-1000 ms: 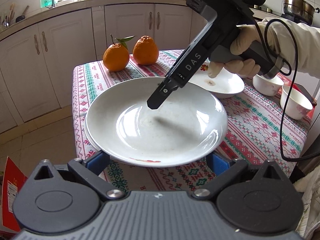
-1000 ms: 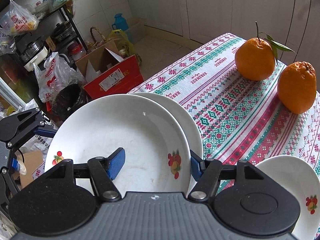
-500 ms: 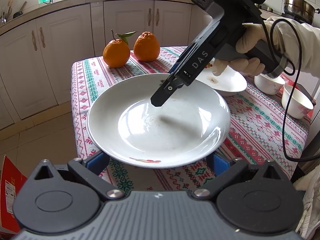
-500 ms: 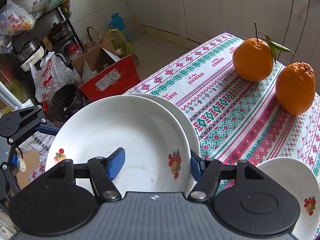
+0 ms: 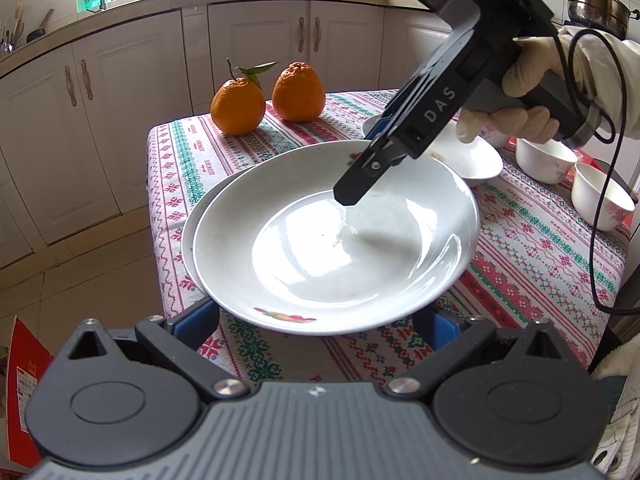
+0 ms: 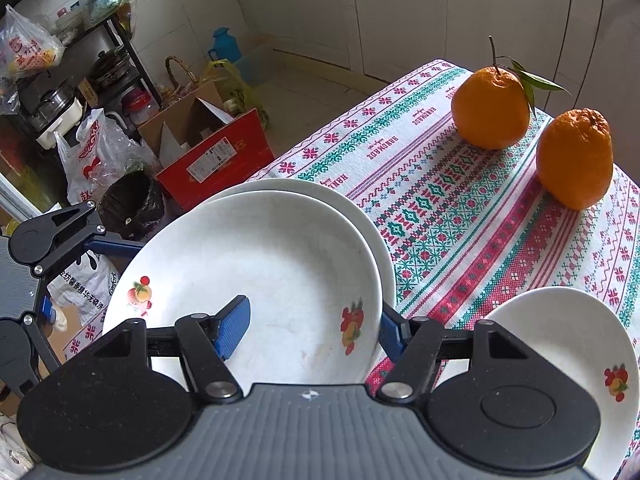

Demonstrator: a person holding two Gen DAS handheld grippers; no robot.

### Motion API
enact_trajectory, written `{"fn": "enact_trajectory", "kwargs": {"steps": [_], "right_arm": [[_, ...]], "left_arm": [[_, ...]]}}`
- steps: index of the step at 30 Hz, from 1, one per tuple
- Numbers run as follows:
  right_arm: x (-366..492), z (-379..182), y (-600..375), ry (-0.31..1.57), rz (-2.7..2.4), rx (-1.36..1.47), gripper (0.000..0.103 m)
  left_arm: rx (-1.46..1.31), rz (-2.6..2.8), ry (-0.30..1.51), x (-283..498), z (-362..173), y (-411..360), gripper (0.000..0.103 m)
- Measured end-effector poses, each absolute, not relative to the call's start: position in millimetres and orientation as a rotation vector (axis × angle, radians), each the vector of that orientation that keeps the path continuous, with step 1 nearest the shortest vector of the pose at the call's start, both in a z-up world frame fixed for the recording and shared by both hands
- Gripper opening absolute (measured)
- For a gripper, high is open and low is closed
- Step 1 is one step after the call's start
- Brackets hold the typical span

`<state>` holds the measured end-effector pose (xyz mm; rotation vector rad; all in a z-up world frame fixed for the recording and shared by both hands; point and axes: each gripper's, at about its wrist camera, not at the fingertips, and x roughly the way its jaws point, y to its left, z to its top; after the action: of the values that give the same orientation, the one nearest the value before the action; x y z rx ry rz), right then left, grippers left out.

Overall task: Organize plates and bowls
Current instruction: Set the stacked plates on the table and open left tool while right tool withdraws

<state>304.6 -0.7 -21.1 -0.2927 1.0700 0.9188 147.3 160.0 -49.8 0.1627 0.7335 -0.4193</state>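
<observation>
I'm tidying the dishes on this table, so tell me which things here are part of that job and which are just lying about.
Part of the job: top plate, plate under it, third plate, near bowl, far bowl, right gripper shut on the top plate's rim.
Just lying about: leafy orange, other orange, red box on the floor.

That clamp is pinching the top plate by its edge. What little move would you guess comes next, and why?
Probably let go. The right gripper is clamped on the rim of the top plate, which looks already nested in the plate beneath, a bit off-centre. Opening the jaws and backing off would free it for the other plate.
</observation>
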Motion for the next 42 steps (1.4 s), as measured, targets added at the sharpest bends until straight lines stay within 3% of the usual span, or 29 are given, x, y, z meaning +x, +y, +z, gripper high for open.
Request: {"fn": "enact_trajectory", "kwargs": {"steps": [25, 28, 33, 42], "right_arm": [[285, -16, -4, 1.023, 0.794, -0.342, 0.075], [275, -7, -7, 0.988, 0.79, -0.339, 0.082], [247, 7, -22, 0.892, 0.756, -0.312, 0.103], [185, 15, -62, 0.756, 0.631, -0.247, 0.103]], "left_arm": [[0.173, -0.399, 0.705, 142, -54, 156, 0.102], [0.183, -0.394, 0.695, 138, -51, 153, 0.102], [0.193, -0.366, 0.659, 125, -41, 145, 0.102], [0.172, -0.334, 0.599, 103, -27, 119, 0.102]]}}
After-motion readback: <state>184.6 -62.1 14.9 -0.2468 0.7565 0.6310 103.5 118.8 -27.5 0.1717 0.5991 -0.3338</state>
